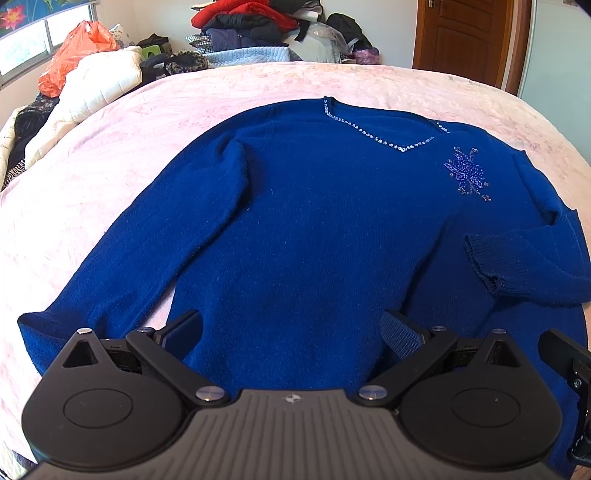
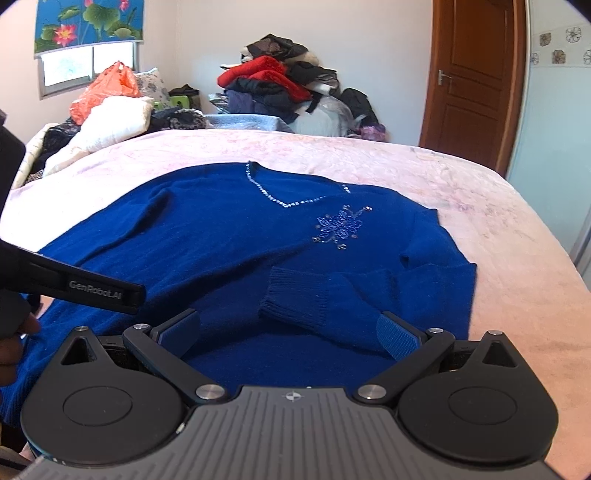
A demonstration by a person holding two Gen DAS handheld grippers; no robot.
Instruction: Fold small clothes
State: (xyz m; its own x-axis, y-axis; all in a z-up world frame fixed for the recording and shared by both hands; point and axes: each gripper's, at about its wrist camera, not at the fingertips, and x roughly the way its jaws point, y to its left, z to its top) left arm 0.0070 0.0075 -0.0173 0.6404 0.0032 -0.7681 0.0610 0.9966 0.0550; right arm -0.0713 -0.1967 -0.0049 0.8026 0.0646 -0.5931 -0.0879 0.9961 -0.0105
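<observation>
A royal blue sweater [image 1: 314, 221] [image 2: 207, 240] with a beaded V-neck and a sequin flower lies face up on the pink bedspread [image 1: 110, 155] [image 2: 498, 229]. Its right sleeve is folded across the body, cuff [image 1: 491, 258] [image 2: 295, 299] toward the middle. The other sleeve [image 1: 122, 266] stretches out to the left. My left gripper [image 1: 291, 332] hovers open over the hem with nothing between its fingers. My right gripper [image 2: 291, 332] is open just in front of the folded sleeve's cuff, holding nothing. The left gripper's black body [image 2: 74, 286] shows at the left of the right wrist view.
A heap of clothes [image 1: 258, 26] [image 2: 280, 85] stands beyond the bed's far edge. A white quilted duvet [image 1: 99, 85] [image 2: 114, 125] and an orange plastic bag [image 1: 77, 51] [image 2: 110, 88] lie at the far left. A brown door [image 2: 472, 81] stands at the right.
</observation>
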